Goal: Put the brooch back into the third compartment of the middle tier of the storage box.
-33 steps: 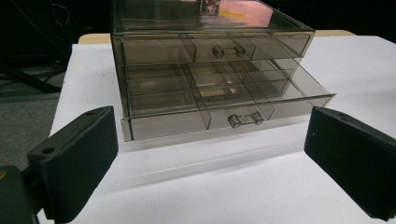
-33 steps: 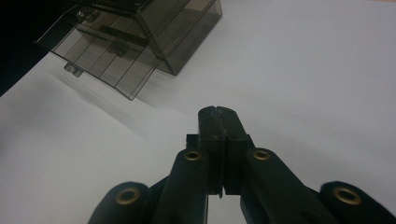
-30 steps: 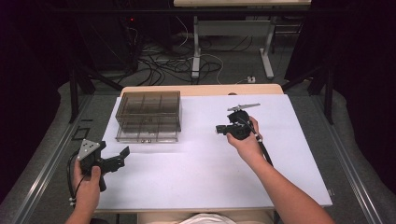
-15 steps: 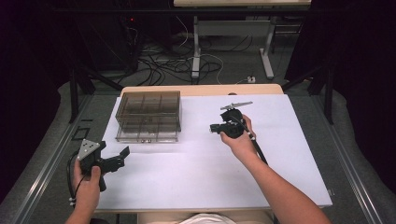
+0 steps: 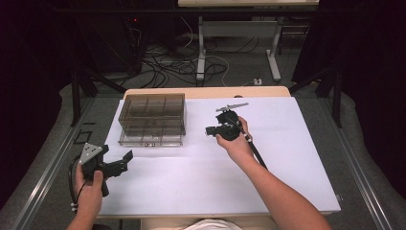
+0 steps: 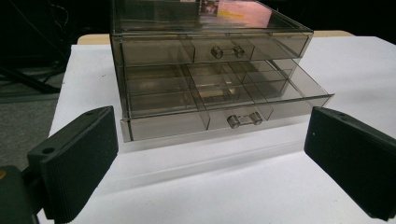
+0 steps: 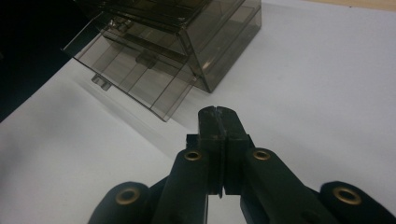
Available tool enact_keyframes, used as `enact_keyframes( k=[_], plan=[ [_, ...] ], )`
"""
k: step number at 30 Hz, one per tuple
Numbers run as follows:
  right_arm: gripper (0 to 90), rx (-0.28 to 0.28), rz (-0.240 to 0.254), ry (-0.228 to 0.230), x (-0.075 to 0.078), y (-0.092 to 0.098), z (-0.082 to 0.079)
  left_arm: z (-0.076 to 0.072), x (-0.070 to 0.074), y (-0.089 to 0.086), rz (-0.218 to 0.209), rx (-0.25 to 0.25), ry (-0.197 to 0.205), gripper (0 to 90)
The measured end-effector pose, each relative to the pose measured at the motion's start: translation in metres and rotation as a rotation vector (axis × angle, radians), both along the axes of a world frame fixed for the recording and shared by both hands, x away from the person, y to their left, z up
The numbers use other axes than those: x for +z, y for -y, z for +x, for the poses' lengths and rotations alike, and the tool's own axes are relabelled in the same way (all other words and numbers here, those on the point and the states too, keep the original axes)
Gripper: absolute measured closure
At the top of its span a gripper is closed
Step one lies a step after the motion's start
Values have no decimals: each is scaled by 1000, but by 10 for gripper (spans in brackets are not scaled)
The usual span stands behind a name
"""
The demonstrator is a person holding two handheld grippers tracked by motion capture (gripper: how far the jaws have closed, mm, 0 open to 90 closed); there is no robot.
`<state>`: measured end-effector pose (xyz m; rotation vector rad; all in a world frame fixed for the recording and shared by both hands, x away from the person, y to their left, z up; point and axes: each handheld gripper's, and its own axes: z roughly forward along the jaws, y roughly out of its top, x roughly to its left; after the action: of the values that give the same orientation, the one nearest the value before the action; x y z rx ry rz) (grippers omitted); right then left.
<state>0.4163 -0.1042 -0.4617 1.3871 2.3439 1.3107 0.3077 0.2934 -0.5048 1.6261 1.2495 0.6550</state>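
Observation:
A smoky clear plastic drawer box (image 5: 152, 119) stands on the white table top (image 5: 287, 158) at the back left. Its lower drawer (image 6: 224, 105) is pulled out, the upper drawer (image 6: 212, 46) is in, and both look empty. My left gripper (image 5: 125, 160) rests near the table's front left corner, open, aimed at the box front (image 6: 205, 154). My right gripper (image 5: 210, 130) hovers right of the box, pointing left toward it, its jaws pressed together with nothing between them (image 7: 218, 114). The pulled-out drawer (image 7: 140, 77) lies just ahead of it.
The white sheet covers a wooden table (image 5: 206, 92) whose far edge shows behind the box. Cables (image 5: 191, 67) and table legs lie on the floor beyond. A black cable (image 5: 256, 153) trails from the right gripper along the forearm.
The right hand has moved left across the table toward the drawer box, its jaws staying shut. The left hand and the box have kept still.

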Motion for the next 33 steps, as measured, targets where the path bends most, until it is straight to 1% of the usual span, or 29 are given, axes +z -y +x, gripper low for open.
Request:
enact_keyframes(
  k=[1, 2, 5, 6, 9, 17, 20, 21, 23, 24, 26, 27, 28, 30, 32, 33],
  plan=[
    [900, 0, 11, -13, 0, -2, 0, 0, 0, 0, 0, 0, 0, 27],
    [900, 0, 11, -13, 0, -2, 0, 0, 0, 0, 0, 0, 0, 27],
    [900, 2, 37, -30, 1, -8, 3, 0, 0, 0, -2, -1, 0, 27],
    [900, 2, 37, -30, 1, -8, 3, 0, 0, 0, -2, -1, 0, 27],
    [900, 1, 57, -43, 0, -11, 5, 0, 0, 0, -2, -2, 0, 27],
    [900, -7, 82, -66, -1, -22, 10, 0, 0, 0, -5, -3, 1, 27],
    [900, -5, 78, -64, -1, -25, 11, 0, 0, -1, -5, -4, 1, 27],
    [900, -6, 84, -65, -1, -26, 11, 0, 0, -1, -5, -4, 1, 27],
    [900, -3, 76, -69, -1, -30, 12, 0, 0, -1, -6, -4, 0, 27],
    [900, -1, 84, -68, -2, -32, 13, 0, 0, -1, -6, -4, 1, 27],
    [900, 2, 78, -61, -2, -33, 13, 0, 0, -1, -6, -5, 2, 27],
    [900, -2, 73, -73, -2, -34, 13, 0, 0, -1, -7, -5, 1, 27],
    [900, 1, 81, -76, -3, -36, 14, 0, 0, -1, -6, -5, 2, 27],
    [900, -1, 78, -83, -3, -39, 15, 0, 0, -1, -6, -5, 2, 27],
    [900, 5, 80, -73, -4, -41, 16, 0, 0, -1, -6, -5, 2, 27],
    [900, 4, 75, -83, -4, -42, 16, 0, 0, -1, -6, -5, 2, 27]
  ],
)
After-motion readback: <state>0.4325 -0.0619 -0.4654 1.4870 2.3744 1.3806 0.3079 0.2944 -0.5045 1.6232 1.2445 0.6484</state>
